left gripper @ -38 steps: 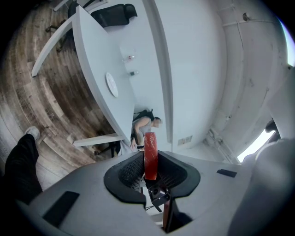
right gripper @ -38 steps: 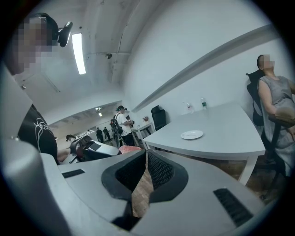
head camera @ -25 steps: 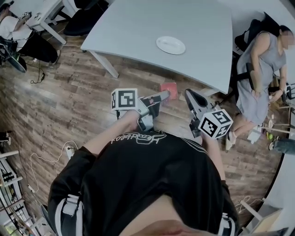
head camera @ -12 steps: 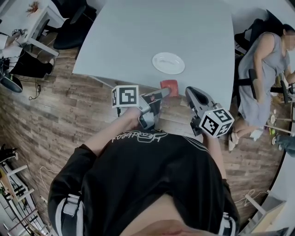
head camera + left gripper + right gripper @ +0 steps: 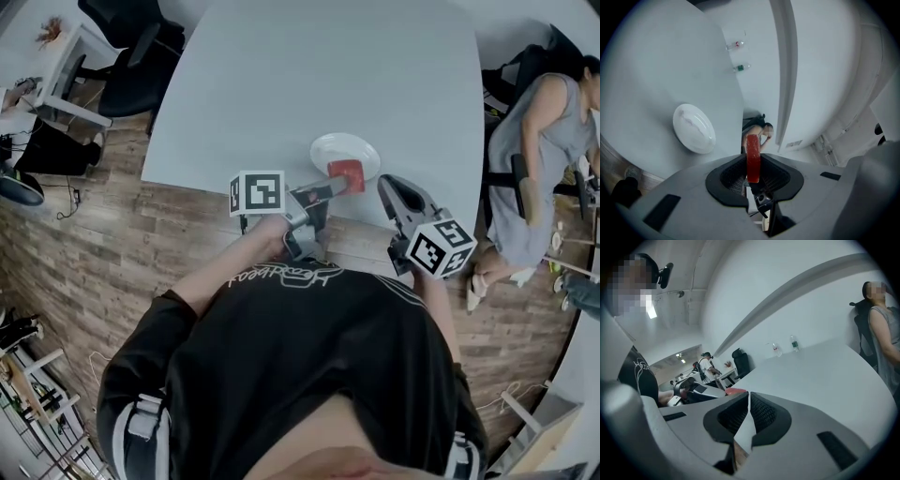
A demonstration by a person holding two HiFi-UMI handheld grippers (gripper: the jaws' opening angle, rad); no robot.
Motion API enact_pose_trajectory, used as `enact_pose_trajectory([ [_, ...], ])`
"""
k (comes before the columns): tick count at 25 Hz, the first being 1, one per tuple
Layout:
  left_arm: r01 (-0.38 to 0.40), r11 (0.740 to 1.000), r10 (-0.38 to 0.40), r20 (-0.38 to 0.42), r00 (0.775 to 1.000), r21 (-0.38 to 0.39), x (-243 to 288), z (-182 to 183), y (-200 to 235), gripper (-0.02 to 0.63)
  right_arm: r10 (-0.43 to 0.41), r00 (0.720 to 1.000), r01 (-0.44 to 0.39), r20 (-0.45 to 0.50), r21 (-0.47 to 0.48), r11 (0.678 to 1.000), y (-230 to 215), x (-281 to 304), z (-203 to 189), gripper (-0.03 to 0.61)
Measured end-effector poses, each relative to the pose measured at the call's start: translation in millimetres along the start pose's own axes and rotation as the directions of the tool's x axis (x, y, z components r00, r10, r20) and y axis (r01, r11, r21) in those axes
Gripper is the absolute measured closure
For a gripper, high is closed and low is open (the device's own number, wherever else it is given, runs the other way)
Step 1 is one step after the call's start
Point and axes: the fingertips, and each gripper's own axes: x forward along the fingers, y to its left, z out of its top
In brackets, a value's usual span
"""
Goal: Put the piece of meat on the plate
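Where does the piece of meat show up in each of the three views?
Head view: piece of meat at centre, at the left gripper's tip, overlapping the plate's near edge.
Left gripper view: piece of meat lower centre, edge-on between the jaws.
Right gripper view: piece of meat, a red sliver above-left of the jaws.
Shared landmark: the grey table.

A large pale table [image 5: 309, 75] is set on a wood-plank floor [image 5: 112, 253]. Black office chairs [image 5: 141, 84] are seen beyond its left edge.
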Motion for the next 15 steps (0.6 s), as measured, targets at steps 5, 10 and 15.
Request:
enact_pose_trajectory([
  [5,-0.012,1.0,0.011,-0.021,1.0,-0.022,10,22,12,0.526,-0.025,1.0,0.025,-0.007,0.017,1.0,-16,17,4,0.561],
  [10,-0.021,0.999,0.02,-0.04,0.999,-0.026,18,37,22,0.526,-0.042,0.999,0.043,-0.007,0.036,0.998,-25,28,5,0.561],
  [15,-0.033,0.999,0.031,-0.068,0.997,-0.031,25,43,34,0.526,-0.067,0.998,0.067,-0.006,0.056,0.996,-33,35,2,0.561],
])
